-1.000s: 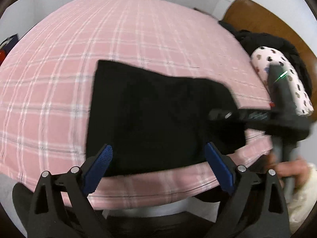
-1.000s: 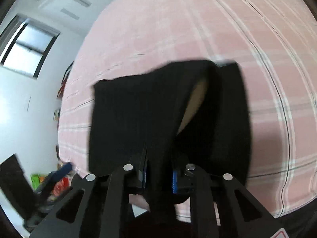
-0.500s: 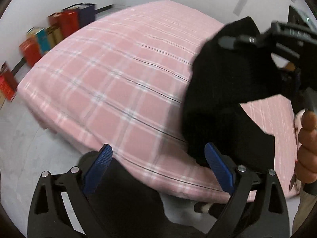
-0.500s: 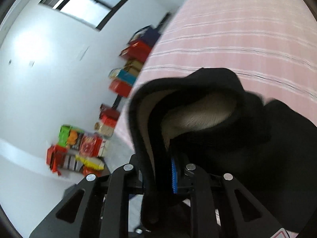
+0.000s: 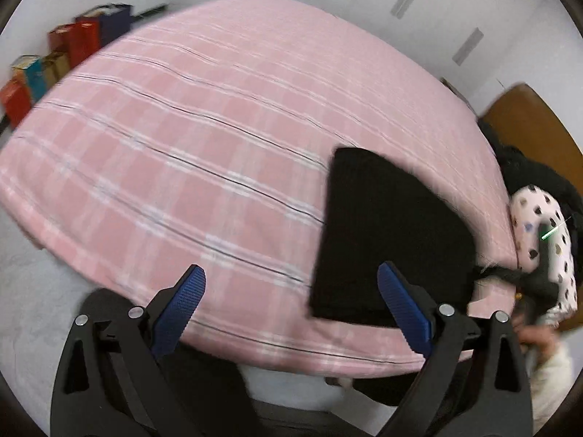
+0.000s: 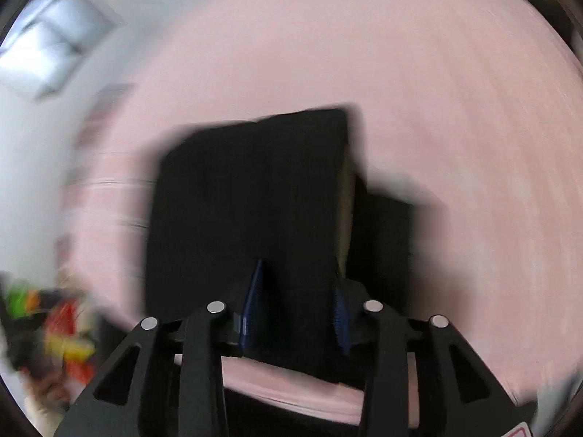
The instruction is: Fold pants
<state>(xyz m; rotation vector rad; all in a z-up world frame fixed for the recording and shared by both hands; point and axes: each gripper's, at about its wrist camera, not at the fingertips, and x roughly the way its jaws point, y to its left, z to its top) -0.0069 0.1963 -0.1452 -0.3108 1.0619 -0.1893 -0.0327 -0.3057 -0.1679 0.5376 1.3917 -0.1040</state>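
The black pants (image 5: 386,233) lie folded into a flat rectangle near the front right edge of the pink plaid bed (image 5: 204,138). My left gripper (image 5: 291,302) is open and empty, held over the bed's front edge, left of the pants. In the right wrist view the pants (image 6: 247,211) fill the middle, with a pale lining showing at a raised fold on the right. My right gripper (image 6: 297,307) is open, its blue pads on either side of the pants' near edge. This view is motion-blurred. The right gripper also shows in the left wrist view (image 5: 539,276).
A polka-dot pillow (image 5: 543,233) and dark clothes (image 5: 524,167) lie at the bed's right end by a brown headboard (image 5: 528,120). Coloured boxes (image 5: 51,62) stand on the floor at the far left. White wardrobe doors stand behind the bed.
The right gripper carried the pants up, then laid them flat on the bed again and opened. The left gripper swung left and back, staying open.
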